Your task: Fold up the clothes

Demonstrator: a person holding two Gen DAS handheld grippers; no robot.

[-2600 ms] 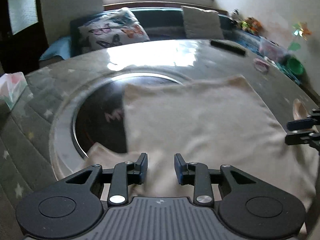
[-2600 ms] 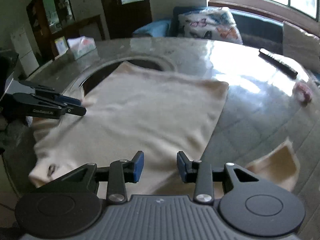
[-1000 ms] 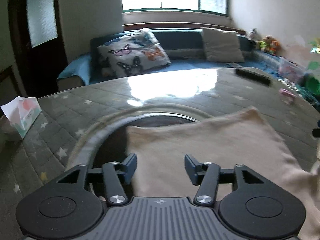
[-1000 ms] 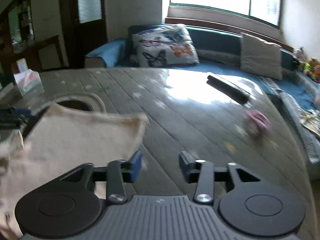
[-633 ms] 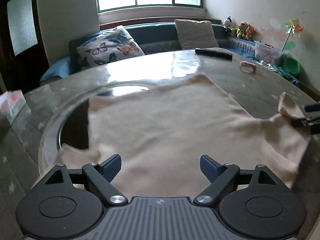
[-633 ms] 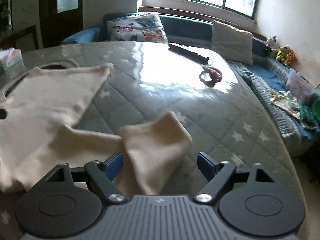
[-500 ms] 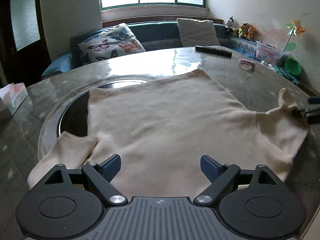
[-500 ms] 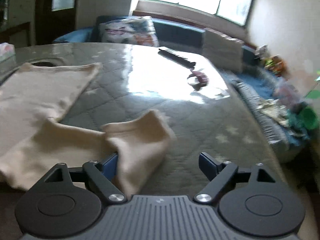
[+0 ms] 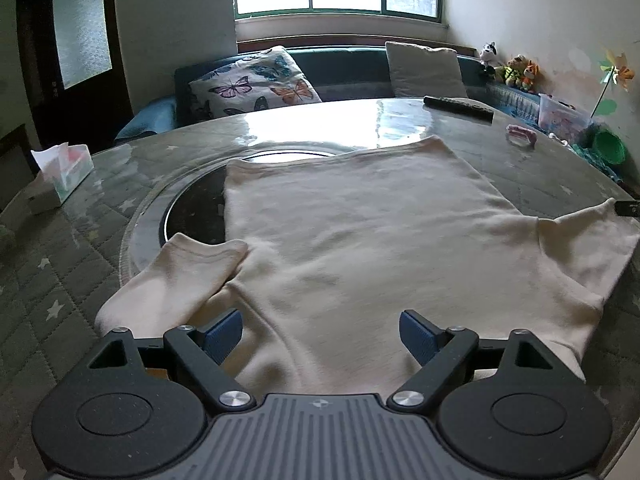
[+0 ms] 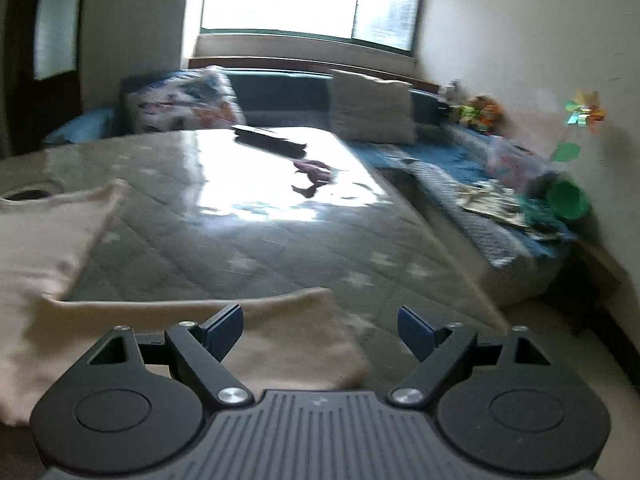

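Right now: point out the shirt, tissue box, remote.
shirt [image 9: 360, 240]: left wrist view, middle of the body panel.
tissue box [image 9: 60, 178]: left wrist view, its side wall.
remote [image 9: 458, 106]: left wrist view, middle of its top.

Cream shirt [image 9: 360, 240] — spread flat, sleeves out, on table [image 9: 100, 240]

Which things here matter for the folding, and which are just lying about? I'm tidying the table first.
For the job:
cream T-shirt
left gripper, open
right gripper, open

Lying about:
tissue box
remote control
pink hair tie
butterfly cushion
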